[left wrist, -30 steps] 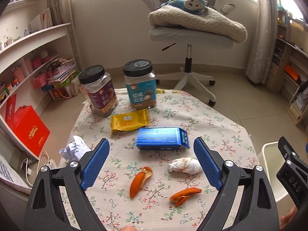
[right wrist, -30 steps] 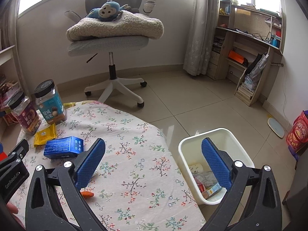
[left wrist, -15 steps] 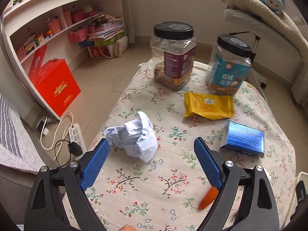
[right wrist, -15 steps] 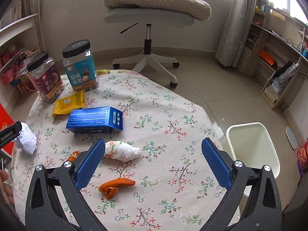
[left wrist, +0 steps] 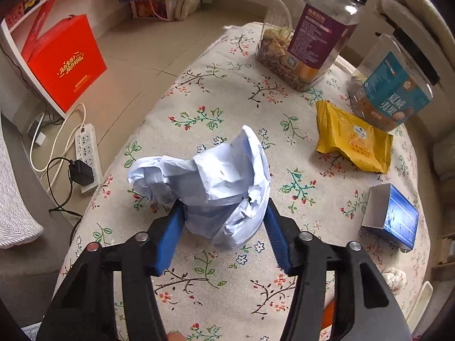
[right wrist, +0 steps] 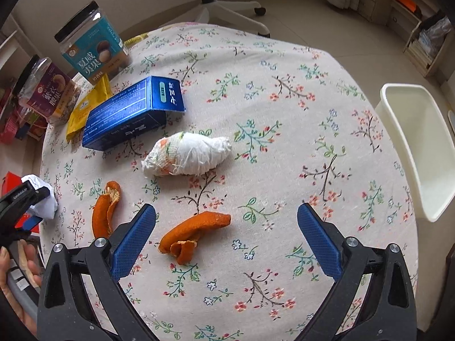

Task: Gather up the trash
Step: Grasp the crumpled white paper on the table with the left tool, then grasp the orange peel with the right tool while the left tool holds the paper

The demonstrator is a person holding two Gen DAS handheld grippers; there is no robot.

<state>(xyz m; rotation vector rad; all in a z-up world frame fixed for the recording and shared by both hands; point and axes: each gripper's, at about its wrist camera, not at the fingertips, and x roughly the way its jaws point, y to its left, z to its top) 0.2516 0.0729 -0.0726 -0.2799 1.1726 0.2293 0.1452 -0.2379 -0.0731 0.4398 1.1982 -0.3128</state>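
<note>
Lying near the left edge of the round, flower-clothed bench: a crumpled ball of white paper, creased and loosely folded, one flap curling upward. Left tool just closing its blue pads on the paper's lower part, both pads touching it. Beyond that edge, dropping to tiled floor with a power strip and a red box.

Right tool hanging over the bench middle, blue pads standing wide apart, gripping nothing. Lying between and just ahead of them: a curled orange peel. Second orange peel resting to its left, a wadded white tissue beyond, then a blue carton. Bare cloth stretching rightward to the bench edge, with a white bin standing just past it on the floor.
</note>
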